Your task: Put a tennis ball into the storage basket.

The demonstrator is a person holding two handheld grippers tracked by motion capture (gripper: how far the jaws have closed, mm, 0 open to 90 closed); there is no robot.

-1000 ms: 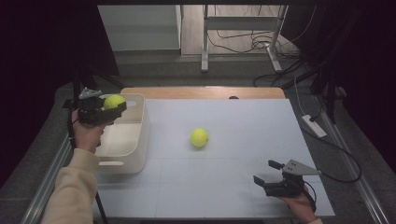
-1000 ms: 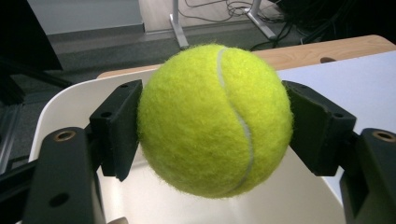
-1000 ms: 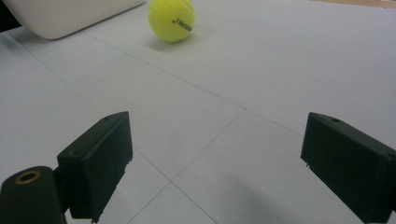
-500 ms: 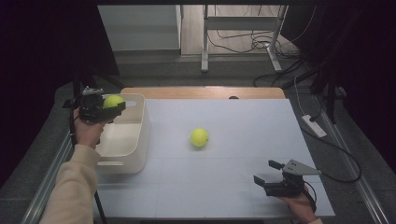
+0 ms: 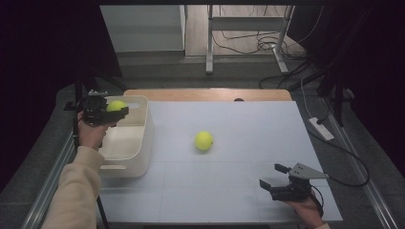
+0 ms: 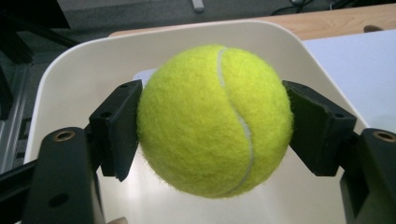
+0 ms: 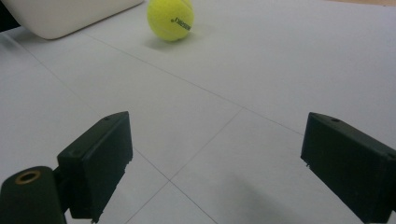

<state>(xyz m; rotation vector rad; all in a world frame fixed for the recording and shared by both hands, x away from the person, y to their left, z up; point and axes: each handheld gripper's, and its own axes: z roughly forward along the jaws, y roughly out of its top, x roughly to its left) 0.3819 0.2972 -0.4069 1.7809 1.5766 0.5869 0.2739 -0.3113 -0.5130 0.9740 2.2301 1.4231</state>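
Left claw clamped on one tennis ball over the white bin, drop pending; second ball waits on the surface, right claw apart, empty.

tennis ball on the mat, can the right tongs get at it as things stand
Probably yes: the right tongs are open and empty, and only bare white mat lies between them and the loose tennis ball.

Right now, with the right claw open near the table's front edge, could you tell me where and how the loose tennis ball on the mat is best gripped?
Grip the tennis ball across its widest middle, one pad on each side. It is round and stands free on the white mat, apart from the white bin, so any side would probably do. The open right claw could go straight ahead at it, low.
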